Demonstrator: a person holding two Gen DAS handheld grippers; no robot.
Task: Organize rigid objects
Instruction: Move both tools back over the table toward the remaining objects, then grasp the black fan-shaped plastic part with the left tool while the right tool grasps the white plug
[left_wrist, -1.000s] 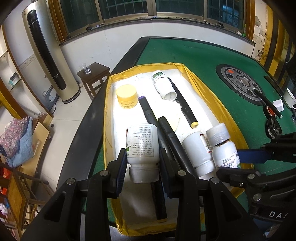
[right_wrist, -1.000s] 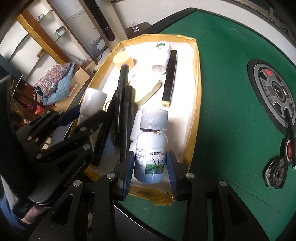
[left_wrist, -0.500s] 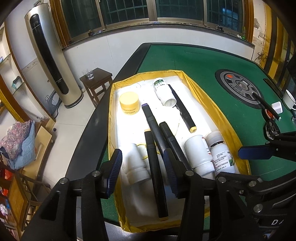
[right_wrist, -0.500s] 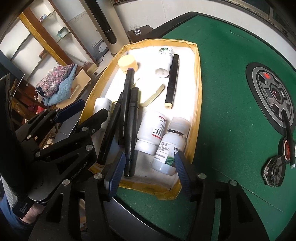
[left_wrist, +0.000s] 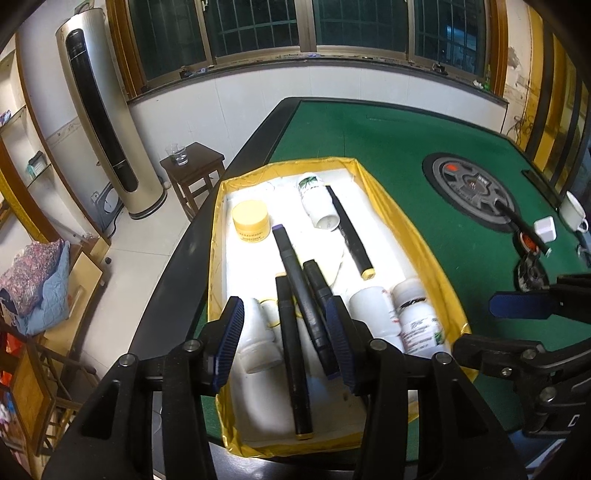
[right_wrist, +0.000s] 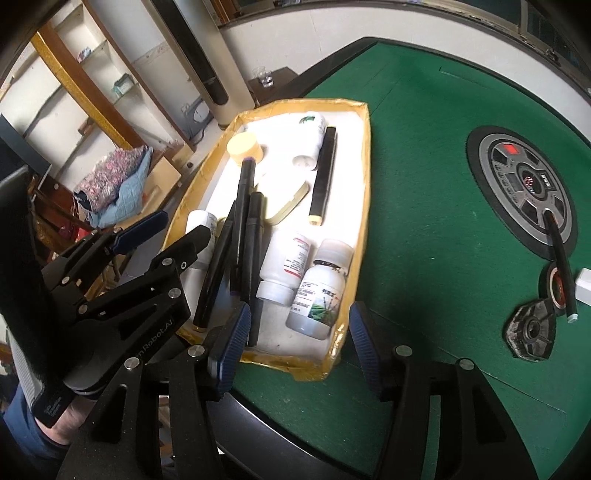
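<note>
A gold-rimmed tray (left_wrist: 410, 229) (right_wrist: 365, 155) with a white floor lies on the green table. In it lie several black markers (left_wrist: 295, 280) (right_wrist: 243, 218), several white bottles and a yellow-lidded jar (left_wrist: 250, 220) (right_wrist: 243, 147). My left gripper (left_wrist: 284, 339) is open and empty above the tray's near end, over a lying white bottle (left_wrist: 258, 339). My right gripper (right_wrist: 295, 350) is open and empty above the tray's near right corner, just behind a green-labelled bottle (right_wrist: 319, 295) (left_wrist: 419, 325) that lies on its side.
A round grey and black console (right_wrist: 524, 184) (left_wrist: 472, 188) sits in the table's middle with a black marker (right_wrist: 561, 262) across it. A black disc (right_wrist: 532, 328), a tape roll, a white block (left_wrist: 545, 228) and a white cup (left_wrist: 572, 212) lie to the right. A stool and tower fan stand off-table left.
Both grippers opened and let go of their bottles, which now lie in the tray. Both grippers drew back and up from the tray.
</note>
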